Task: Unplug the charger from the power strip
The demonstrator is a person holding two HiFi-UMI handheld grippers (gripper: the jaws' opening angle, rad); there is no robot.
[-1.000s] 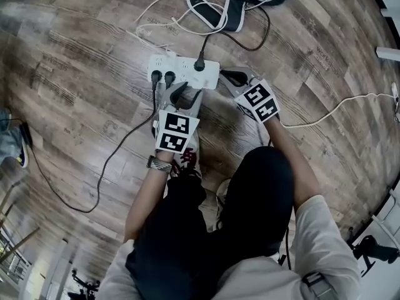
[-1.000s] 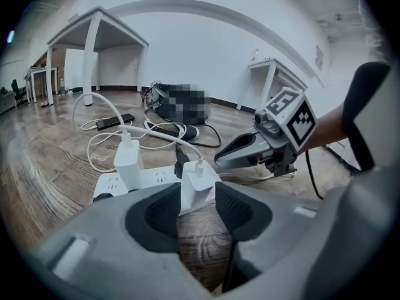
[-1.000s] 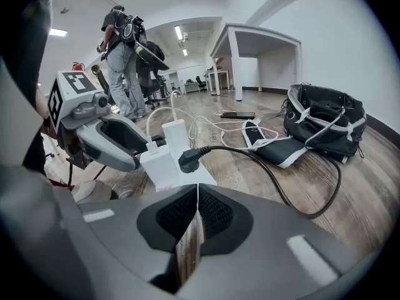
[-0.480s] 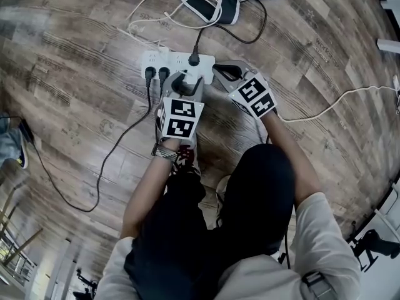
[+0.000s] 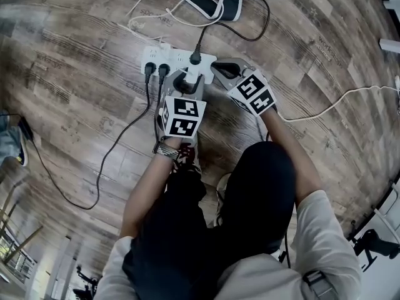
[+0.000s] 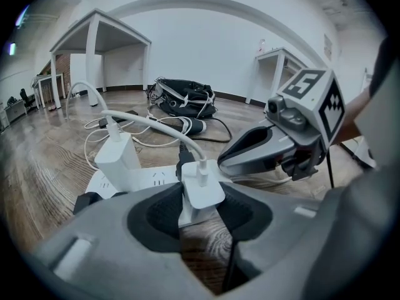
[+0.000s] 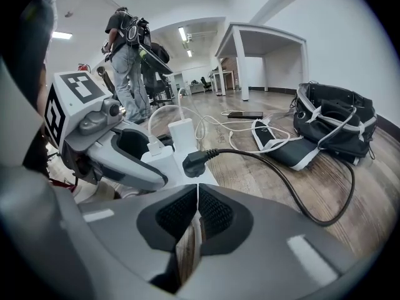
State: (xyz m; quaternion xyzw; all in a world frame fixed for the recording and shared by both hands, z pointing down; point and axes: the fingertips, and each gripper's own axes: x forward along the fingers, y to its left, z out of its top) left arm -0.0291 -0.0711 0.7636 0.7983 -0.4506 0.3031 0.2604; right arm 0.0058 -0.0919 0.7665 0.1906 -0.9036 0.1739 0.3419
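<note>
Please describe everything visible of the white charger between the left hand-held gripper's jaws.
The charger is a small white block, plastic by its look, with rounded corners and a white cable leaving its top. It stands plugged into the white power strip. The left hand-held gripper, whose jaws have just been closing, grips its two sides.

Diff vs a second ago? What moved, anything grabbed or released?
The left hand-held gripper advanced onto the power strip. Its jaws have just been closing on the white charger, now pinched between them. Unchanged: the charger is still plugged in, and the right hand-held gripper is shut and empty at the strip's end.
</note>
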